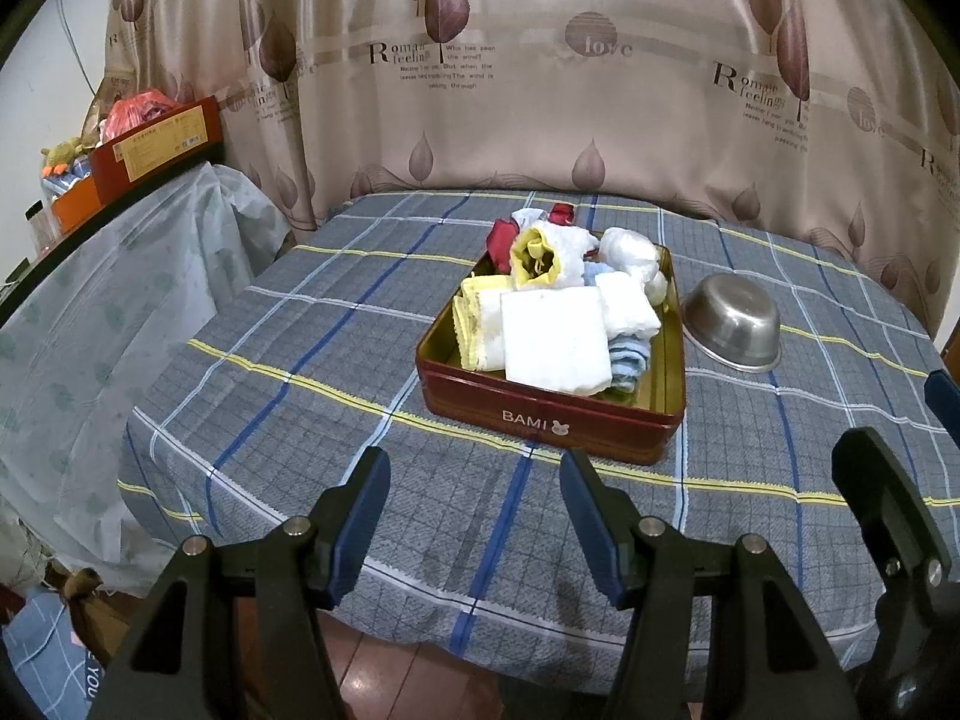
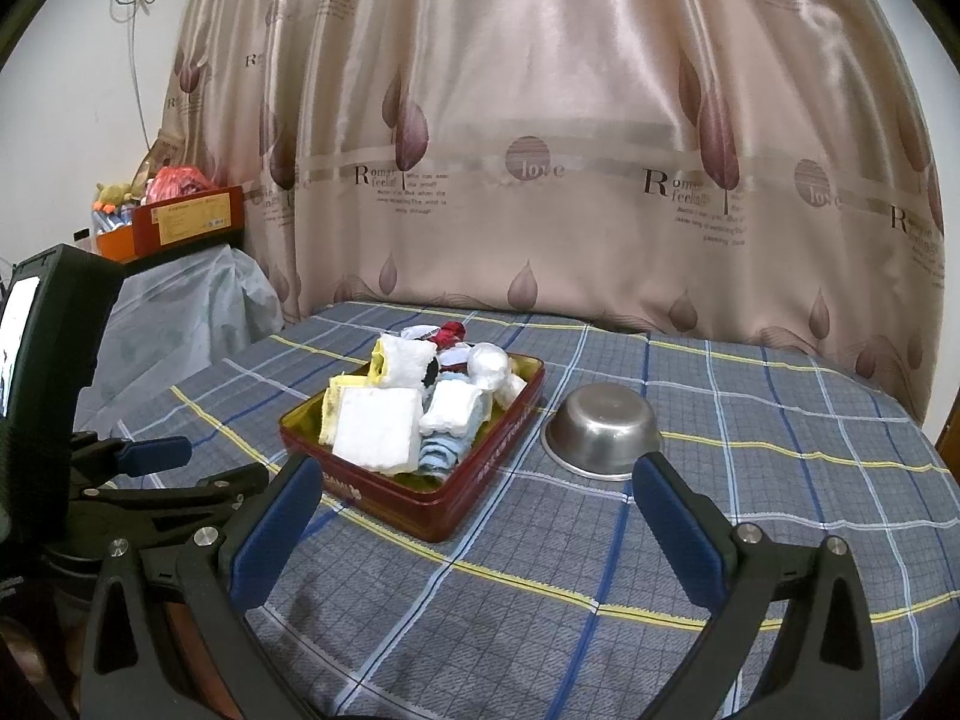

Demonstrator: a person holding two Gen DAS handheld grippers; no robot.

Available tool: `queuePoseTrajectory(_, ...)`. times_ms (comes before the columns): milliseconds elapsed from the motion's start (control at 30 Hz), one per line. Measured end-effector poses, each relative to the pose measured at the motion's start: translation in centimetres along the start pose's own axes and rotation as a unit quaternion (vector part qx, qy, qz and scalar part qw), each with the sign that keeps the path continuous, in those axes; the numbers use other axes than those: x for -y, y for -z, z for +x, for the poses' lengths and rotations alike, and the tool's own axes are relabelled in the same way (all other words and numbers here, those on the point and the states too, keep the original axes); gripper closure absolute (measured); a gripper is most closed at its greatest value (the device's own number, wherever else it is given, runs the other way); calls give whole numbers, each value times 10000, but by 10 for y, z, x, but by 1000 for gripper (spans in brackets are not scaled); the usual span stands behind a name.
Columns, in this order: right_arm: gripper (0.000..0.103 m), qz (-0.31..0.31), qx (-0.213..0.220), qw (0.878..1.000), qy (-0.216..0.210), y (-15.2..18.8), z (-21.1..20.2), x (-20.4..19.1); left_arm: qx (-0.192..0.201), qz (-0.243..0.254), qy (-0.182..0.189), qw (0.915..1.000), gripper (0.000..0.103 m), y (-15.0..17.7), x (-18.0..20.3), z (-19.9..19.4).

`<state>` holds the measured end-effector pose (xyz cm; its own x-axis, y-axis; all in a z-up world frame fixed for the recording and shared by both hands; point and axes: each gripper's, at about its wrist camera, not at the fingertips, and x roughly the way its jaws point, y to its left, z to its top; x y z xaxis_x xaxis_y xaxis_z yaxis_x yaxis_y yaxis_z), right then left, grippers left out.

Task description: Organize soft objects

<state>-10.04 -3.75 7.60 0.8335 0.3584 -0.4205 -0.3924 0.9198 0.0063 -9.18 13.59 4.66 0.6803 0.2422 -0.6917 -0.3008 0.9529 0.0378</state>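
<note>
A red "BAMI" tin (image 1: 549,420) stands on the plaid-covered table, also in the right wrist view (image 2: 420,504). It is piled with soft items: a folded white towel (image 1: 555,339) (image 2: 378,429), a yellow-edged cloth (image 1: 474,312), a blue striped cloth (image 1: 630,360), red fabric (image 1: 501,234) and a white bundle (image 1: 630,249). My left gripper (image 1: 474,480) is open and empty, in front of the tin. My right gripper (image 2: 474,489) is open and empty, at the near right of the tin. The right gripper's finger shows in the left wrist view (image 1: 888,498).
An upturned steel bowl (image 1: 732,324) (image 2: 603,432) sits right of the tin. The table (image 1: 300,408) is backed by a beige curtain (image 1: 540,90). A covered shelf with red and orange boxes (image 1: 156,144) stands at the left. The left gripper's body shows at the left of the right wrist view (image 2: 54,390).
</note>
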Motion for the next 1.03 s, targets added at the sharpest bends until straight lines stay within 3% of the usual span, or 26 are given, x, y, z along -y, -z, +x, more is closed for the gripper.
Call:
queuePoseTrajectory(500, 1, -5, -10, 10000, -4, -1, 2, 1, -68, 122, 42, 9999, 38, 1, 5, 5)
queuePoseTrajectory(633, 1, 5, -37, 10000, -3, 2, 1, 0, 10, 172, 42, 9998, 33, 4, 6, 6)
queuePoseTrajectory(933, 1, 73, -81, 9999, -3, 6, 3, 7, 334, 262, -46, 9991, 33, 5, 8, 1)
queuePoseTrajectory(1033, 1, 106, -104, 9999, 34, 4, 4, 13, 279, 259, 0, 9993, 32, 4, 8, 3)
